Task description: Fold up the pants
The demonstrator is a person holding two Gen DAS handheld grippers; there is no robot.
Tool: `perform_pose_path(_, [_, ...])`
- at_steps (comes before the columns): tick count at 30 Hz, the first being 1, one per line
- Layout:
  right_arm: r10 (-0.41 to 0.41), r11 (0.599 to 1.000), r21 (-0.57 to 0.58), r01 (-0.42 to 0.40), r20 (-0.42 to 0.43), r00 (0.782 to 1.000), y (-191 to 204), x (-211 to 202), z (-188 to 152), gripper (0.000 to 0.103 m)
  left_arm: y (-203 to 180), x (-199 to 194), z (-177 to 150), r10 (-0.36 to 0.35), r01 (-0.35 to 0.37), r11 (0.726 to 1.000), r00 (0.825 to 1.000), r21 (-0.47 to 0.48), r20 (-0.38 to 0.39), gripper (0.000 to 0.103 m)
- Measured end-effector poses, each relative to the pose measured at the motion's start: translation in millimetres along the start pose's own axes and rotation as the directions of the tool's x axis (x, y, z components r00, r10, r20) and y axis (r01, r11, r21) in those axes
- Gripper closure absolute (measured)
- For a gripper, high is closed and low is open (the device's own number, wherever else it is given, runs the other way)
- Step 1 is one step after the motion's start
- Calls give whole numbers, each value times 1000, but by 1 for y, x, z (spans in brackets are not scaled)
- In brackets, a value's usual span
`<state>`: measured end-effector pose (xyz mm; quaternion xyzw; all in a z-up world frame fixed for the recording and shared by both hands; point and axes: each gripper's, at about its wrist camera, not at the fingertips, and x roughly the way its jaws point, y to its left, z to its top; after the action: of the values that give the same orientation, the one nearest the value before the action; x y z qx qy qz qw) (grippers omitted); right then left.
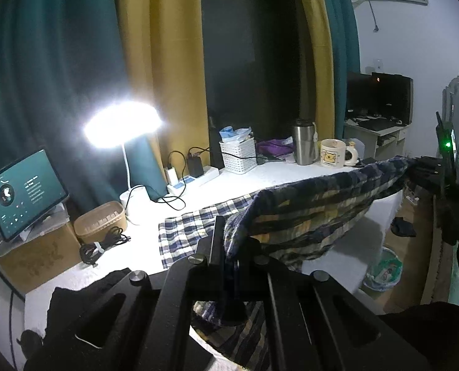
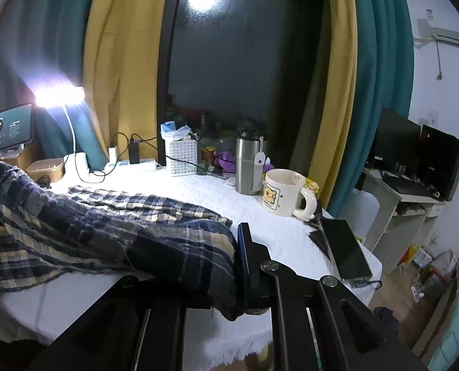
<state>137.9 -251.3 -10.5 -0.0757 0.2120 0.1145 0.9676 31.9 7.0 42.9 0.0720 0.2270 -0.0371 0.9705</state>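
In the left wrist view, the left gripper [image 1: 229, 266] is seen clamped tight on one near corner of the plaid pants [image 1: 306, 213], at about 6 o'clock. From there the cloth is stretched in the air toward 3 o'clock, where the right gripper [image 1: 427, 170] is made out dimly holding the other end. A further part of the pants is left lying flat on the white table [image 1: 260, 179], toward 9 o'clock of the raised edge.

In the right wrist view, the right gripper [image 2: 242, 266] is shown pinched shut on a bunched fold of the pants [image 2: 105, 228] at 6 o'clock, the cloth sagging away toward 9 o'clock. A mug [image 2: 283, 193] and a phone [image 2: 344, 247] are stood near, at 1 to 3 o'clock.

The lift-and-carry of a fold is judged to be in hand. Next, the raised edge would need to be carried over the flat part, kept level, and laid clear of the mug.
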Motion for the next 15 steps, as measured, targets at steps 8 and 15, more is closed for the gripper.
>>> perform_pose_path(8, [-5, 1000, -16, 4, -24, 1000, 3, 31, 22, 91, 24, 36, 17, 0, -1, 1000, 1000, -8, -8, 101])
perform_pose_path(15, [-5, 1000, -16, 4, -65, 998, 4, 73, 38, 91, 44, 80, 27, -13, 12, 1000, 999, -12, -50, 101])
